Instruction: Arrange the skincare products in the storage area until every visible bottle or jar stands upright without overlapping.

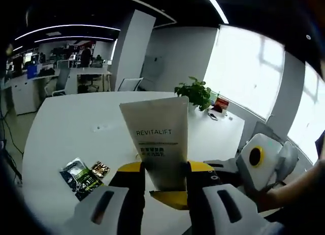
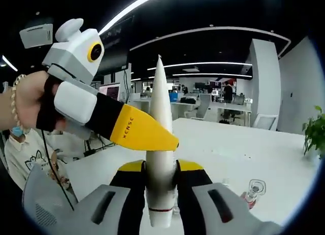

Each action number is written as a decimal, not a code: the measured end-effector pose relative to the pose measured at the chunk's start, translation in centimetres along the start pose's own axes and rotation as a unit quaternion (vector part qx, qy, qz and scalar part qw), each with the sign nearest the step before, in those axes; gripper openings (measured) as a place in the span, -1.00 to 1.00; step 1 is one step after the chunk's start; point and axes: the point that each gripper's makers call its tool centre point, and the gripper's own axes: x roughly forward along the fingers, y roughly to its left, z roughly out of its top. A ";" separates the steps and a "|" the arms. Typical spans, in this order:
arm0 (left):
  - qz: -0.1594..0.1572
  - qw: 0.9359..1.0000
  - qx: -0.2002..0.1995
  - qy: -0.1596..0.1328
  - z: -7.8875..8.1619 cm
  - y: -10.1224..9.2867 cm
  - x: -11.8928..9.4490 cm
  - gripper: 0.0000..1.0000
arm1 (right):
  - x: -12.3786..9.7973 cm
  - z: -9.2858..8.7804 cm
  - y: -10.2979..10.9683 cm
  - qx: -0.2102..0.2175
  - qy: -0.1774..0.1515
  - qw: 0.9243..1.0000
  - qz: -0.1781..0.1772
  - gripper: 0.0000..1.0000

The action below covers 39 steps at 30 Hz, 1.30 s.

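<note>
Left gripper view has its own yellow-tipped left gripper (image 1: 165, 175) rising from 6 o'clock, its jaws pinching the lower part of a cream tube (image 1: 158, 143) printed REVITALIFT; the tube's bottom end is hidden behind the jaws, and the smaller print under the name is too fine to read. At 8 o'clock two dark sachets (image 1: 84, 176) lie flat on the white table (image 1: 61, 133), well apart from the tube, with open tabletop all around them. A potted plant (image 1: 194, 92) stands at the table's far edge near 1 o'clock, and small items beside it are too blurred to name. At 4 o'clock the right gripper (image 1: 223, 168) reaches in toward the tube, a hand partly cut off behind it. Right gripper view sees the same tube (image 2: 160, 143) edge-on, upright, pinched between this gripper's (image 2: 161, 181) own jaws, its cap end cut off at 6 o'clock. From 10 o'clock the left gripper (image 2: 167, 141), held by a hand with a bracelet, closes a yellow jaw on the tube's middle. A clear glass piece (image 2: 254, 190) sits on the table at 4 o'clock. Office desks and ceiling strip lights fill the background.
</note>
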 end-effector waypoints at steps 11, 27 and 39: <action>-0.027 0.999 0.008 -0.022 0.6 -2.1 -1.1 -0.43 | -2.2 1.0 0.8 0.143 -0.013 0.986 0.085 -0.64; -0.211 0.975 0.048 -0.050 2.9 -6.5 -4.5 -0.58 | -7.8 4.1 4.2 0.239 -0.082 0.900 0.355 -0.64; -0.300 0.949 0.086 -0.034 3.1 -10.3 -5.3 -0.66 | -10.5 5.9 5.6 0.252 -0.100 0.849 0.453 -0.63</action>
